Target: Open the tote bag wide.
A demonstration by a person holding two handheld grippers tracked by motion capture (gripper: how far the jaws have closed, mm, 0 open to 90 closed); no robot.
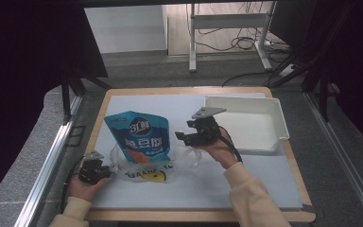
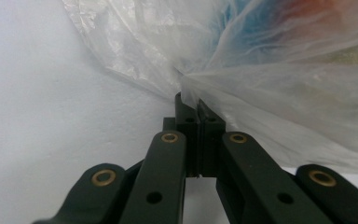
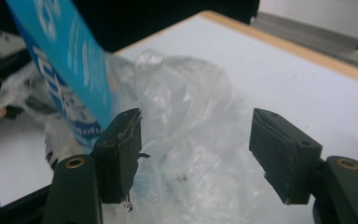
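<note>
Left gripper (image 2: 197, 105) pinching the clear plastic bag (image 1: 182, 161) at near left — blue pouch (image 1: 139, 137) inside, right gripper (image 3: 196, 140) spread wide — white tray (image 1: 264, 111) far right.

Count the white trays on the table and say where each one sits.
1. The white tray sits at the table's far right, empty, just beyond the right gripper. Nothing suggests a second one, though the blue pouch and plastic bag cover part of the mat.

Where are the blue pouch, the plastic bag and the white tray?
blue pouch (image 1: 139, 135), high view, middle of its printed front.
plastic bag (image 2: 279, 100), left gripper view, crumpled film just past the shut gripper.
white tray (image 1: 280, 118), high view, its right wall.
</note>
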